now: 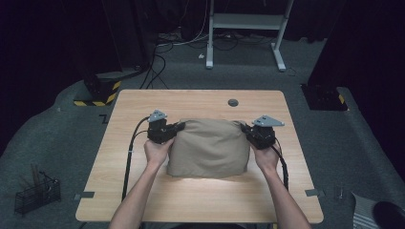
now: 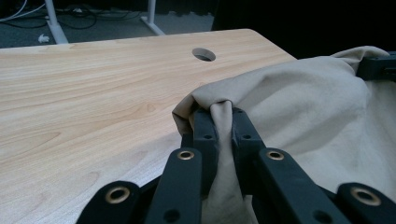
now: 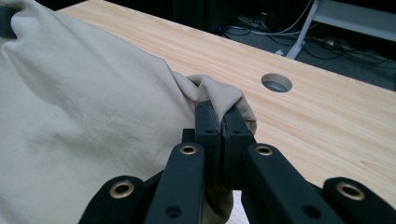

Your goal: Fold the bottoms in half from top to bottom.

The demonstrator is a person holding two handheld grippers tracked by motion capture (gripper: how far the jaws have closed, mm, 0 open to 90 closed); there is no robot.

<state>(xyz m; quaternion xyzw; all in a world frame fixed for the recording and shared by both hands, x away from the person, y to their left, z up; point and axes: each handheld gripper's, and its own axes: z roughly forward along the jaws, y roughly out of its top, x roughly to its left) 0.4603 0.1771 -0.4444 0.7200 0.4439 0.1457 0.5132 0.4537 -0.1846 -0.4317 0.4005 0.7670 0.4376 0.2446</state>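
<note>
We see a beige cloth (image 1: 208,149) lying folded at the middle of the wooden table (image 1: 143,191), its longer side running left to right and its near edge facing the person. We hold its two far corners. The left gripper (image 1: 177,128) has its jaws closed on a pinch of fabric at the far left corner; the right gripper (image 1: 244,128) is clamped tight on the far right corner. Beyond the cloth we note a round cable hole (image 1: 233,102). We can read no labels or writing.
</note>
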